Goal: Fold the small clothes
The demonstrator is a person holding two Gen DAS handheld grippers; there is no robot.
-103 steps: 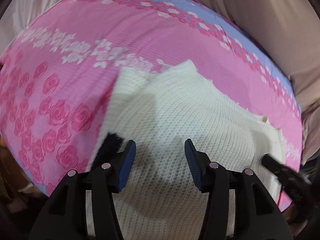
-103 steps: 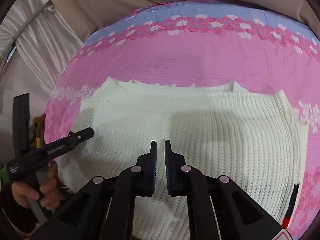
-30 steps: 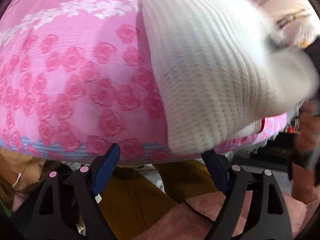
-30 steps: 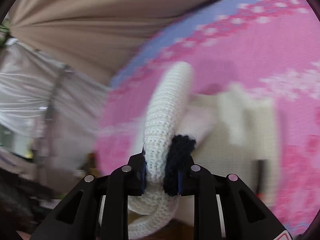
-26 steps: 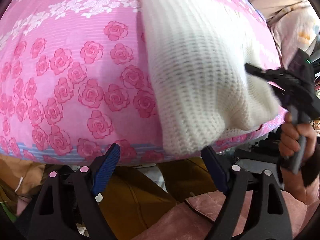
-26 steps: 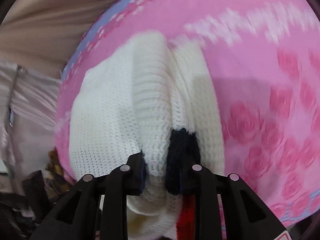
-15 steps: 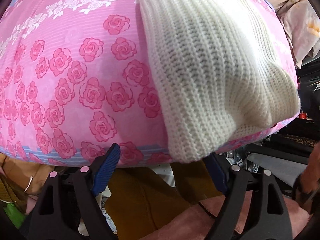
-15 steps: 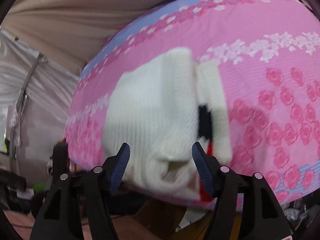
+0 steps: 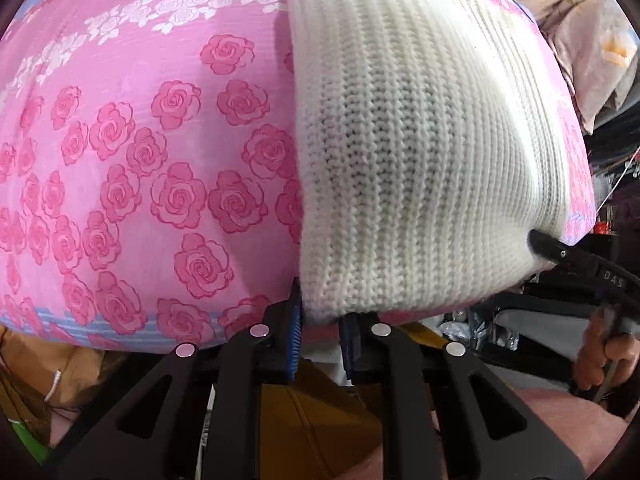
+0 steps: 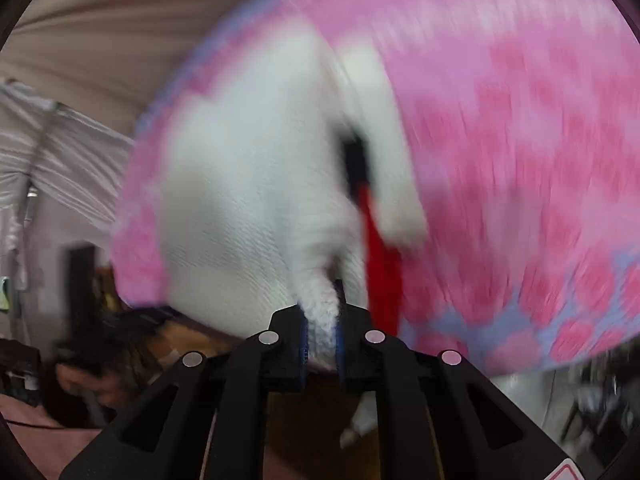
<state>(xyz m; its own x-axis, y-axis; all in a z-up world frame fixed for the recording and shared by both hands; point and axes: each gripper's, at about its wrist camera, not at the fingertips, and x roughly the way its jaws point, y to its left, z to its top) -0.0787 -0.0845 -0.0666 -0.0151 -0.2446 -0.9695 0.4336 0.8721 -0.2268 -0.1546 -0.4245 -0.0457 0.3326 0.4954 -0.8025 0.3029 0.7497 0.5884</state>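
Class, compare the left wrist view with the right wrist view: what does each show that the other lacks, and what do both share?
Left wrist only: sharp rose prints, the right gripper reaching in, a hand. Right wrist only: black and red trim on the knit, beige drapery, heavy blur. Both: the white knit sweater on the pink floral sheet, its near edge between the closing jaws of the left gripper.

Support: a surface covered by a pink sheet (image 9: 132,152) printed with darker pink roses, a white-flower band toward the far side, blue stripe along the near edge. Lying directly on it, right of centre: folded white knit sweater (image 9: 416,152).
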